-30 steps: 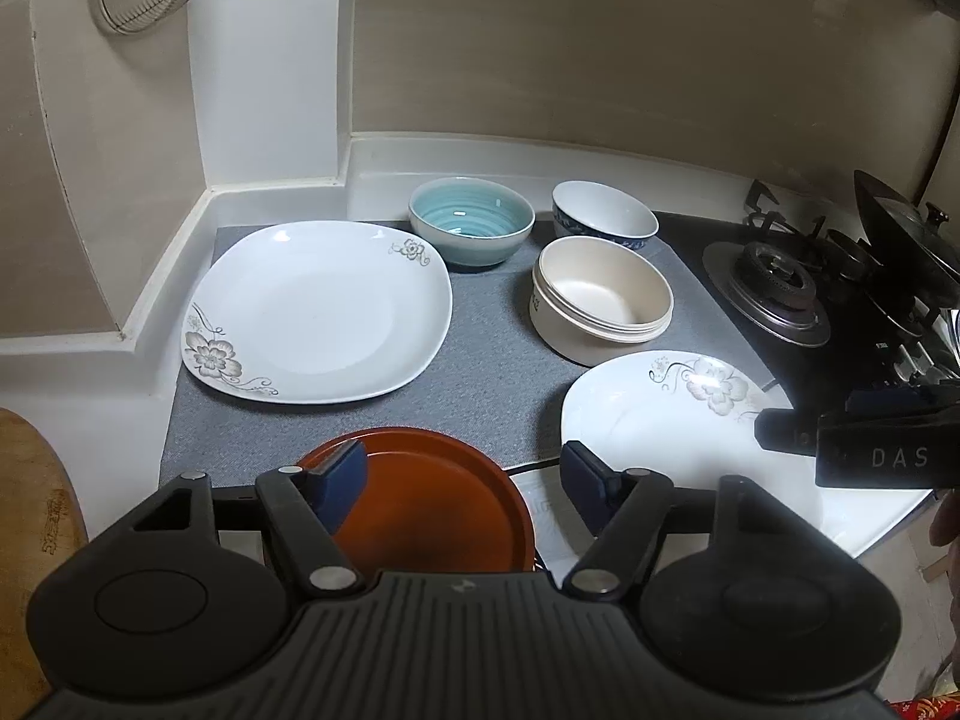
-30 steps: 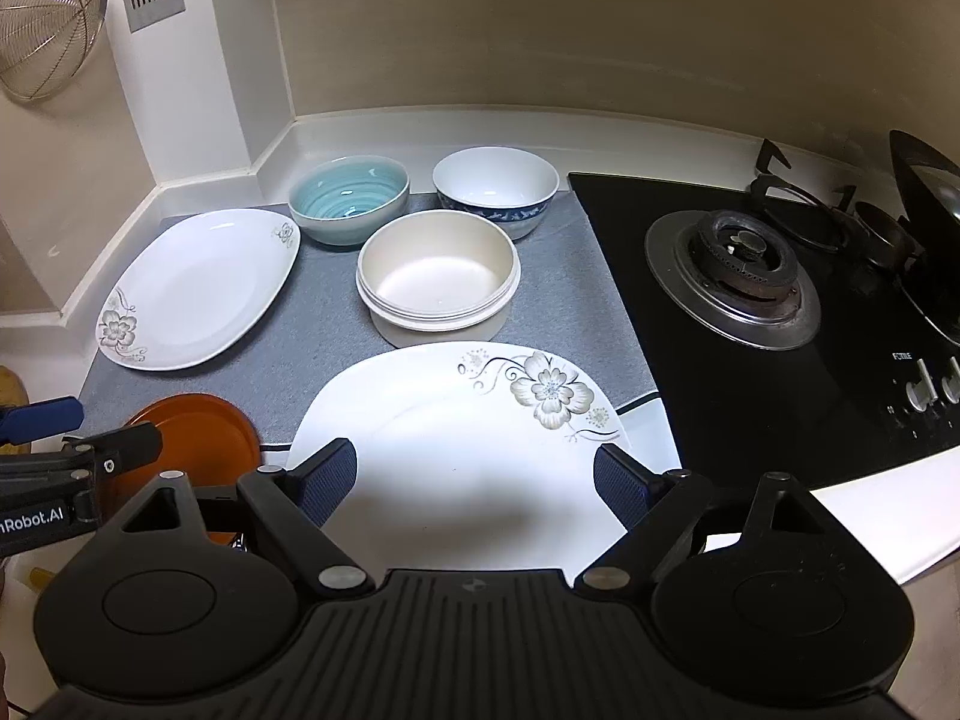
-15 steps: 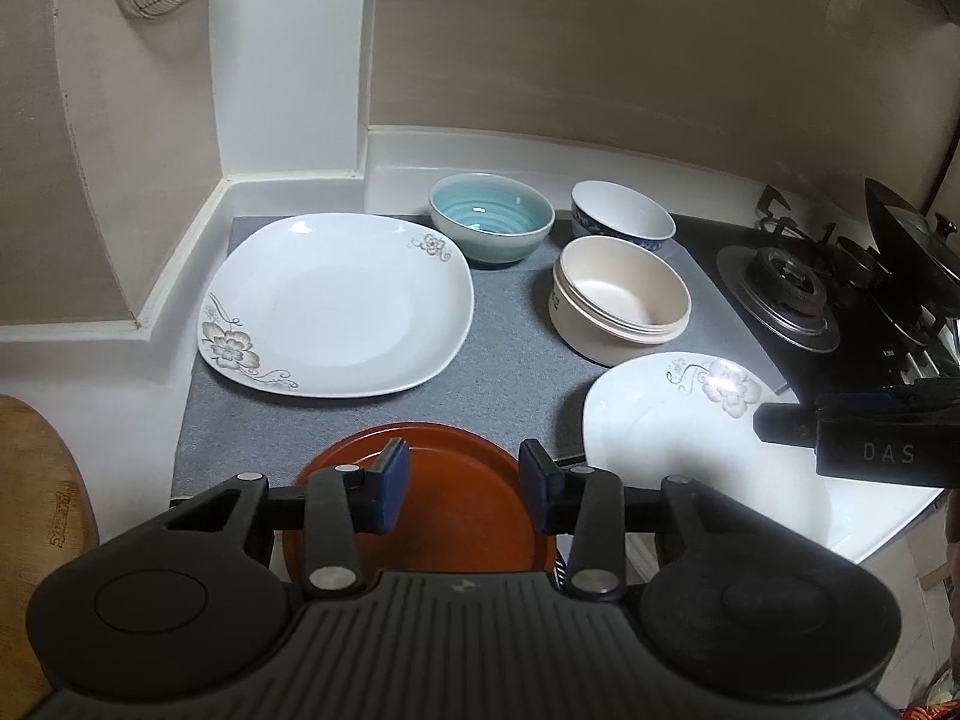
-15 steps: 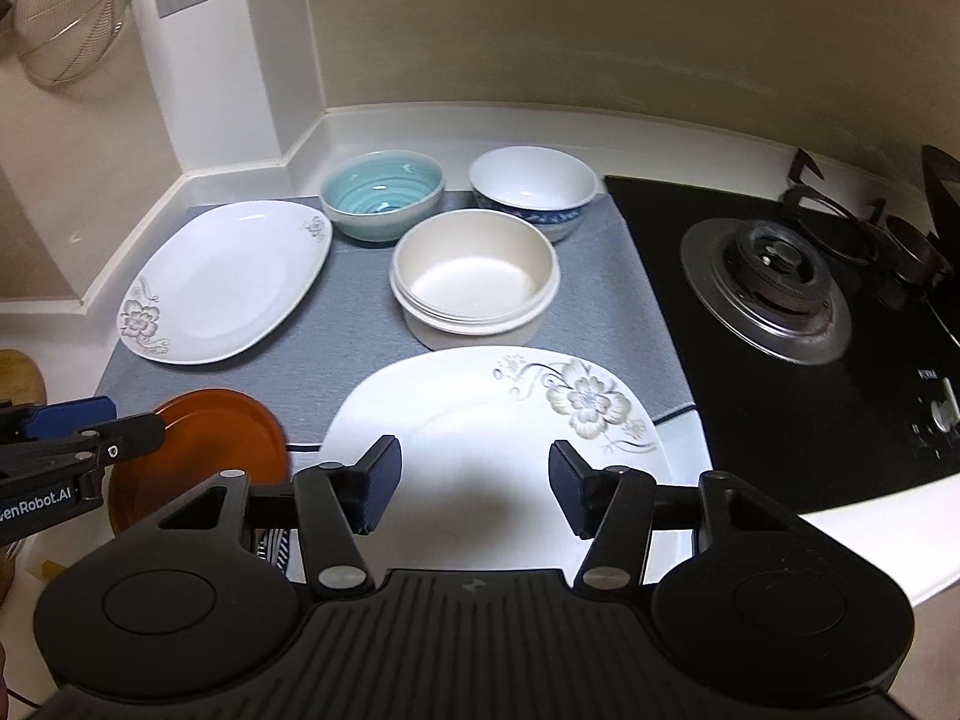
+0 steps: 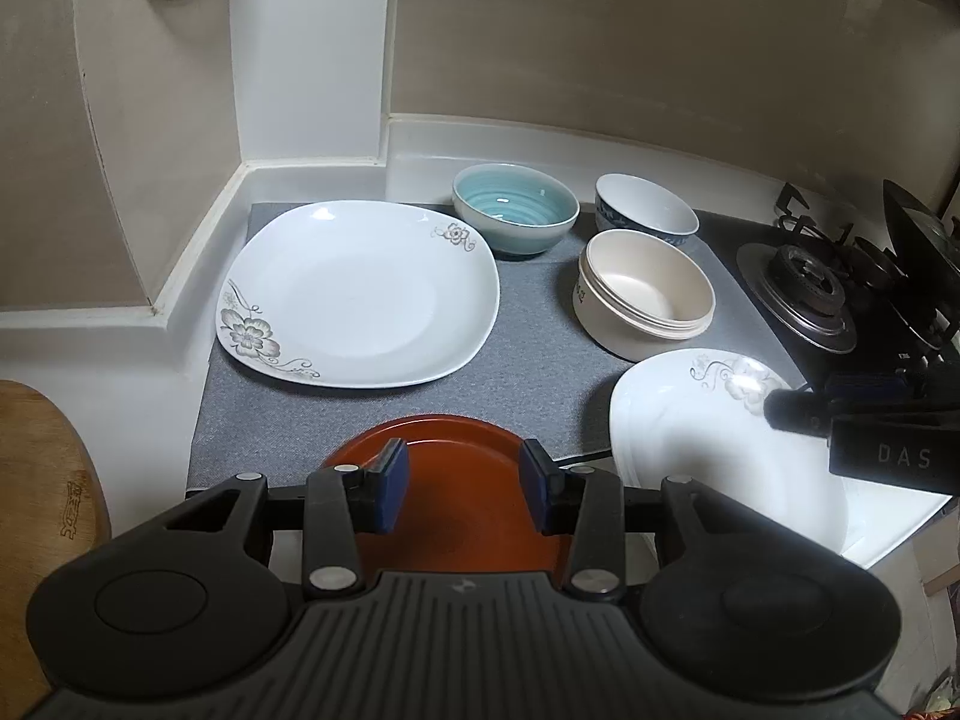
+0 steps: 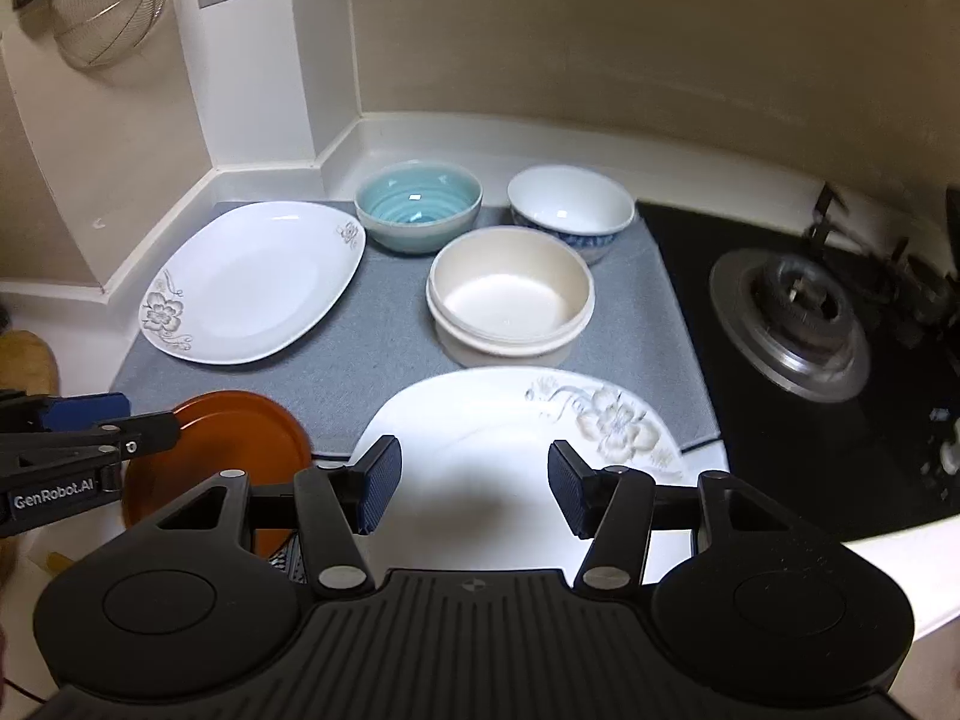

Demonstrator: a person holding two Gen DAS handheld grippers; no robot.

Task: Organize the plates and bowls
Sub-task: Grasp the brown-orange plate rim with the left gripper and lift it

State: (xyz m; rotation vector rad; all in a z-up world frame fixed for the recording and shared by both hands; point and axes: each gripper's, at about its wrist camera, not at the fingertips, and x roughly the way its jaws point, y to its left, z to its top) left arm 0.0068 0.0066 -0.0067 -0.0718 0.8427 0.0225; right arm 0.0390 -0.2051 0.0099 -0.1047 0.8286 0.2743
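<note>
Beside the cream round bowl [image 6: 512, 294], my right tool [image 6: 468, 483] hangs open above the white flowered plate [image 6: 516, 420]; left tool [image 5: 462, 483], open, over the brown round plate [image 5: 462, 480], likely stacking next.

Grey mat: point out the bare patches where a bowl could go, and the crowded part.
The grey mat is bare between the big white plate, orange plate and cream bowl, plus a narrower strip before the big plate. The back right is crowded: teal bowl, blue-patterned bowl and cream bowl cluster together.
</note>
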